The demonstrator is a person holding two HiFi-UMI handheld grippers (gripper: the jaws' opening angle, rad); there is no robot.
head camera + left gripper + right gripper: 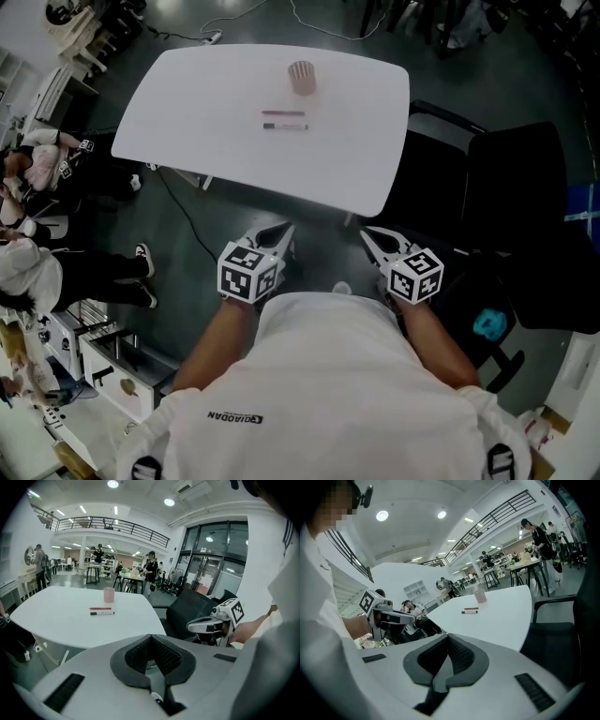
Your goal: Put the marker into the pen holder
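Judging by the closed, empty left gripper (278, 232) and right gripper (372, 234), both short of the tabletop (187, 103), the reach was in hand. The dark marker (284, 126) lay beside a red marker (283, 113), near the pink pen holder (301, 77). Next, one gripper needed to open over it.

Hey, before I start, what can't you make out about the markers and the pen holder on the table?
Pen holder: its inside, too small and distant in all three views to tell if empty.
Red marker and dark marker: cap ends and print, too small in every view.
Floor beneath the table: hidden by its top in the head view.
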